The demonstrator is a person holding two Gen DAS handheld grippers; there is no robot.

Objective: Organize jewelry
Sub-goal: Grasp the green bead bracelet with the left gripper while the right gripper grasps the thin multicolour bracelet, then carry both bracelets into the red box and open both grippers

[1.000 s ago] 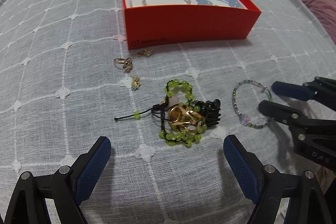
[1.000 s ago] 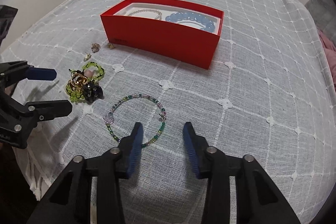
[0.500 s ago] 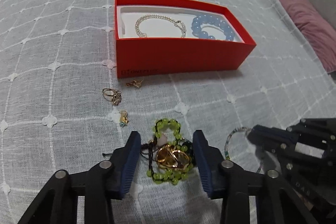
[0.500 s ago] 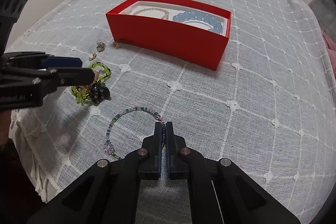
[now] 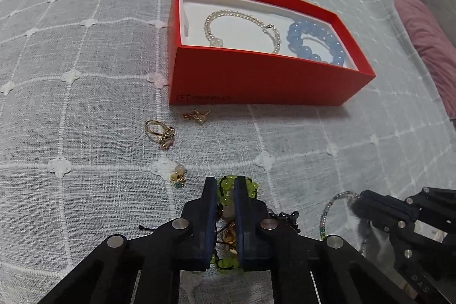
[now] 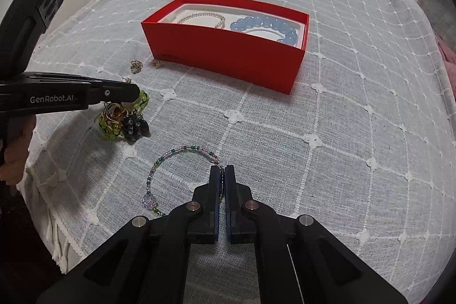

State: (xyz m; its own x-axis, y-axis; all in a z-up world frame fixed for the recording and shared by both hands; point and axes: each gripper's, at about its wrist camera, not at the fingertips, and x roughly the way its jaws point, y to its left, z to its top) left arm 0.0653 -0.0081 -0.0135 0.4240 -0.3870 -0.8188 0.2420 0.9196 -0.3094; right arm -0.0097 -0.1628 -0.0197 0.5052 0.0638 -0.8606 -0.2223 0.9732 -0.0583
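The left gripper [image 5: 223, 184] covers most of the jewelry pile [image 5: 228, 218], and the small print on the red box [image 5: 256, 76] is too blurred to read.

A bed under a grey checked coverlet [image 6: 342, 110] carries a red box [image 5: 256, 81] far ahead of the tools, a ring [image 5: 159, 130] and earrings [image 5: 196, 116] nearer, a green bead tangle [image 6: 122, 116] and thin beaded bracelet [image 6: 176, 161] nearest.
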